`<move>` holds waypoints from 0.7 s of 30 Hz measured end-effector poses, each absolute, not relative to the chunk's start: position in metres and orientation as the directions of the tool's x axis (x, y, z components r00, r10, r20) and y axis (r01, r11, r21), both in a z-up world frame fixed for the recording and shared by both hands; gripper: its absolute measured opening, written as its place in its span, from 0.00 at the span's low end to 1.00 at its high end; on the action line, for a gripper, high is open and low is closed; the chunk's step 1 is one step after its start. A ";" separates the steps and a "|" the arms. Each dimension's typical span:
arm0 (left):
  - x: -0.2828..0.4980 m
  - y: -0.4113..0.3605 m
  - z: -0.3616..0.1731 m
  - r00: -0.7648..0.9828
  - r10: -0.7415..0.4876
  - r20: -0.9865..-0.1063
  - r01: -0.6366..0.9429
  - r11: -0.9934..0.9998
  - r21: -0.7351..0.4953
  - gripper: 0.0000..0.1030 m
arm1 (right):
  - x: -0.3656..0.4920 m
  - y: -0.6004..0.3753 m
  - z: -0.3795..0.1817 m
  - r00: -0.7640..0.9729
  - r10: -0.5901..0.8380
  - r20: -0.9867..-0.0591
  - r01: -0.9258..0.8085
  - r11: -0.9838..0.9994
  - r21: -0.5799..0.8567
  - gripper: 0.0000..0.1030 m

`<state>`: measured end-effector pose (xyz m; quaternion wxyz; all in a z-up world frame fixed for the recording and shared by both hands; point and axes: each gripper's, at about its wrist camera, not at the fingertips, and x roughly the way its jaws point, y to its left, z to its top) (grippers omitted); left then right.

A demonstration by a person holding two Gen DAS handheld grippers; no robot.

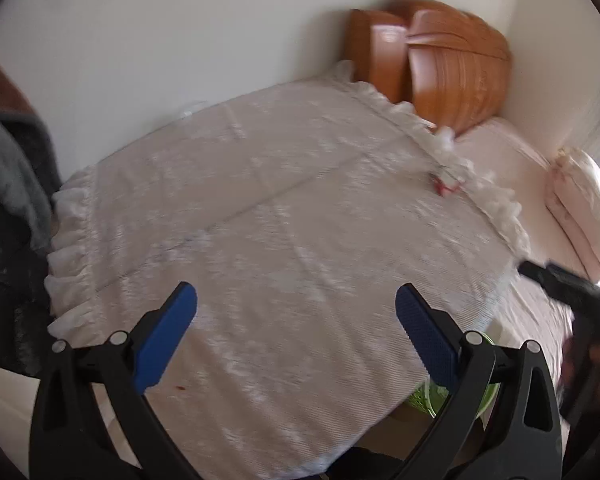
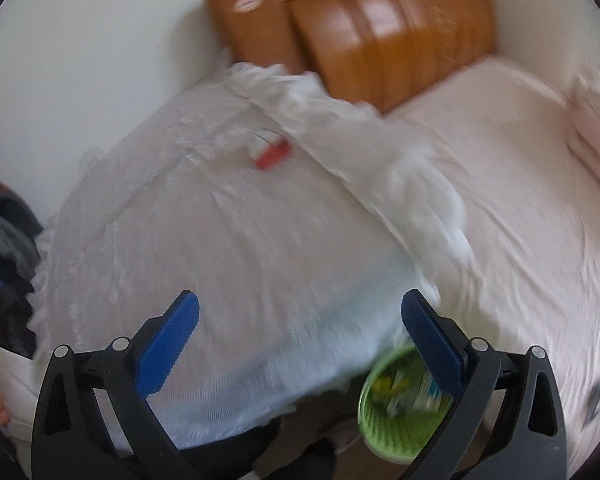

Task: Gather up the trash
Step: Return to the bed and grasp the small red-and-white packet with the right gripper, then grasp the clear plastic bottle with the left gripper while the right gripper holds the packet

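Observation:
A small red and white piece of trash (image 2: 272, 153) lies on the white frilled bedspread (image 2: 228, 248) near its far edge; in the left wrist view it (image 1: 444, 185) is far to the right. A green mesh bin (image 2: 400, 412) holding several bits of trash stands below the bed edge, partly behind my right finger; a sliver of it (image 1: 428, 398) shows in the left wrist view. My left gripper (image 1: 296, 332) is open and empty over the bedspread (image 1: 280, 220). My right gripper (image 2: 300, 334) is open and empty above the bed edge and bin.
A brown wooden headboard (image 2: 380, 32) stands against the white wall. A pink sheet (image 2: 520, 200) and pillow (image 1: 576, 204) lie to the right. Grey cloth (image 1: 8, 168) hangs at the left. The other gripper's black body (image 1: 560, 284) shows at the right. Both views are motion-blurred.

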<state>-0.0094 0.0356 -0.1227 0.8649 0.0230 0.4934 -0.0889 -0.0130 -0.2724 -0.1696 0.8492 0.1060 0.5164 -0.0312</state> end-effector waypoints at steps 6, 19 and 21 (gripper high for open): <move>0.003 0.080 -0.131 0.478 -0.071 -0.876 0.092 0.995 -0.030 0.93 | 0.084 -0.256 -0.205 0.442 -0.013 -0.897 0.074 0.997 0.022 0.90; 0.035 0.135 -0.151 0.446 -0.021 -0.895 -0.018 0.999 -0.032 0.93 | 0.137 -0.255 -0.236 0.420 -0.079 -0.904 0.095 0.995 -0.044 0.37; 0.043 0.135 -0.153 0.444 -0.026 -0.895 -0.015 0.999 -0.036 0.93 | 0.136 -0.257 -0.234 0.426 -0.093 -0.900 0.109 0.993 -0.051 0.34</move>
